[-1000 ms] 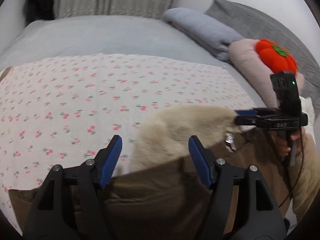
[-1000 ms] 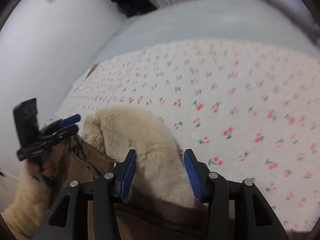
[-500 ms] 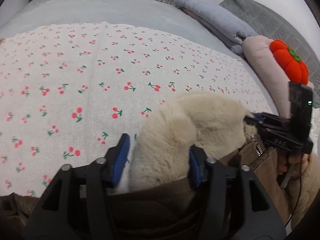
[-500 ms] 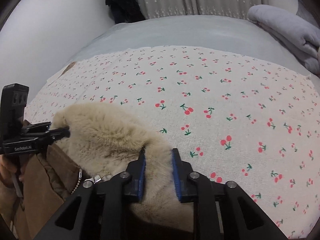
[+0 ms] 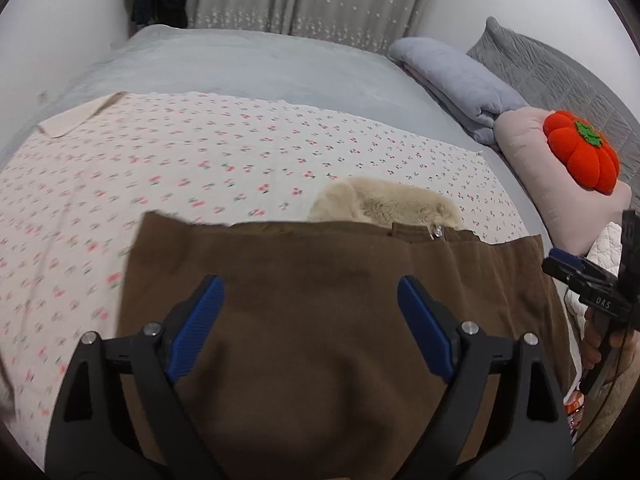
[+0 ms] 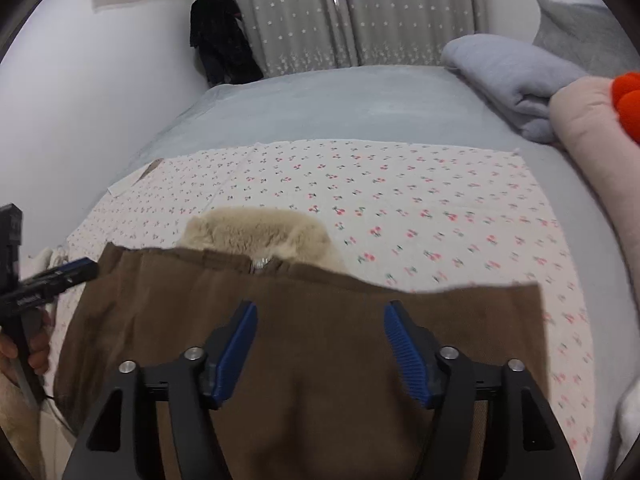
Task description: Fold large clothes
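A brown coat (image 5: 320,280) lies flat on the cherry-print sheet (image 5: 200,160), its beige fur collar (image 5: 384,200) at the far edge beside a zipper pull (image 5: 438,234). My left gripper (image 5: 309,282) hovers over the brown cloth; its jaws are opening and nothing is pinched between the blue pads. In the right wrist view the same coat (image 6: 320,300) and fur collar (image 6: 260,228) lie below my right gripper (image 6: 320,308), whose jaws are also opening and hold nothing. Each gripper shows at the edge of the other's view, held by a hand.
The sheet covers a grey bed (image 5: 240,60). At the right lie a folded grey blanket (image 5: 452,80), a pink pillow (image 5: 560,184) with an orange pumpkin plush (image 5: 580,152), and a grey quilted cushion (image 5: 540,60). Starred curtains (image 6: 340,12) and dark hanging clothing (image 6: 220,32) stand behind.
Both grippers were closed around the fur collar; they have let go, opened wide and pulled back and up. The coat now lies flat with the collar at its far edge.
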`<state>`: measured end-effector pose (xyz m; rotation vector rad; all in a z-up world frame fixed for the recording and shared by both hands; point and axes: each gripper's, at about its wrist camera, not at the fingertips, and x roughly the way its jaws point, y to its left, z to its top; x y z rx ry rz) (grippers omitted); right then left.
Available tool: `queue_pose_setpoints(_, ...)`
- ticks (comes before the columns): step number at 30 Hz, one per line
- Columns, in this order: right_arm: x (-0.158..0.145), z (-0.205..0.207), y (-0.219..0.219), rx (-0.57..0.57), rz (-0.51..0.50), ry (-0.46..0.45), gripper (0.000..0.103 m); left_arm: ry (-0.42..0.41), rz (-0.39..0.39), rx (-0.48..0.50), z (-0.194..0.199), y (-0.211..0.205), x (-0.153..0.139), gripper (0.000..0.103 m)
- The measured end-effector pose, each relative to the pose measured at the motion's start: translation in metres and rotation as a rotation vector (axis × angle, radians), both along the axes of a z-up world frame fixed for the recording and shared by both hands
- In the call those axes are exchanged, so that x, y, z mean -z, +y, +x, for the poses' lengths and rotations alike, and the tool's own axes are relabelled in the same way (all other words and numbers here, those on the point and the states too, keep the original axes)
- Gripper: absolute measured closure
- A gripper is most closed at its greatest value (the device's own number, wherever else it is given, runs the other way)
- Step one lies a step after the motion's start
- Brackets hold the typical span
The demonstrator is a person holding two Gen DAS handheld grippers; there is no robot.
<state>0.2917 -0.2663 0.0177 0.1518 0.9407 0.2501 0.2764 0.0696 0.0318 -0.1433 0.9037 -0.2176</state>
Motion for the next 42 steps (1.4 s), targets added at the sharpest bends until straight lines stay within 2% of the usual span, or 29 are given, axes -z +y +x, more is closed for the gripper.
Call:
queue_pose_setpoints(2,-0.01,-0.025,-0.001,0.005,-0.016,-0.016,0.025,-0.008,0.007,-0.042,-0.026,0.017,-0.008,0.011)
queue_pose_setpoints(5,-0.014,-0.061,-0.008,0.026,-0.018,-0.005,0.022,-0.008,0.009,-0.092,-0.061,0.039,-0.013,0.011)
queue_pose_setpoints(11,-0.014,-0.117,-0.017,0.119,-0.059,0.013,0.02,0.039,-0.038,-0.218,-0.124,0.084,0.001,0.011)
queue_pose_setpoints(13,-0.013,-0.131,-0.018,0.14,-0.06,0.013,0.02,0.083,-0.088,-0.271,-0.143,0.099,0.011,0.011)
queue_pose_setpoints(20,-0.003,-0.182,-0.007,0.201,-0.086,0.006,0.019,0.198,-0.362,-0.401,-0.206,0.126,0.058,0.011)
queue_pose_setpoints(24,0.011,-0.201,-0.002,0.266,-0.025,0.032,0.019,0.256,-0.487,-0.423,-0.209,0.118,0.092,0.011)
queue_pose_setpoints(27,0.024,-0.21,-0.001,0.311,0.092,0.078,0.019,0.287,-0.53,-0.396,-0.197,0.109,0.115,0.011)
queue_pose_setpoints(29,0.031,-0.208,0.007,0.3,0.07,0.108,0.019,0.286,-0.545,-0.385,-0.191,0.102,0.123,0.012)
queue_pose_setpoints(31,0.03,-0.211,0.013,0.312,0.028,0.091,0.019,0.258,-0.574,-0.392,-0.185,0.099,0.127,0.012)
queue_pose_setpoints(34,0.028,-0.214,0.029,0.292,0.02,0.058,0.019,0.221,-0.67,-0.408,-0.176,0.1,0.135,0.012)
queue_pose_setpoints(37,0.028,-0.211,0.044,0.249,0.025,0.041,0.019,0.202,-0.731,-0.457,-0.17,0.102,0.14,0.012)
queue_pose_setpoints(39,0.028,-0.207,0.057,0.219,0.03,0.031,0.019,0.189,-0.758,-0.501,-0.168,0.106,0.142,0.019)
queue_pose_setpoints(40,0.028,-0.205,0.064,0.202,0.044,0.019,0.019,0.188,-0.756,-0.525,-0.166,0.107,0.143,0.032)
queue_pose_setpoints(41,0.027,-0.203,0.069,0.194,0.051,0.012,0.019,0.19,-0.728,-0.574,-0.166,0.109,0.145,0.052)
queue_pose_setpoints(42,0.026,-0.202,0.074,0.185,0.057,0.003,0.019,0.189,-0.709,-0.594,-0.168,0.111,0.146,0.057)
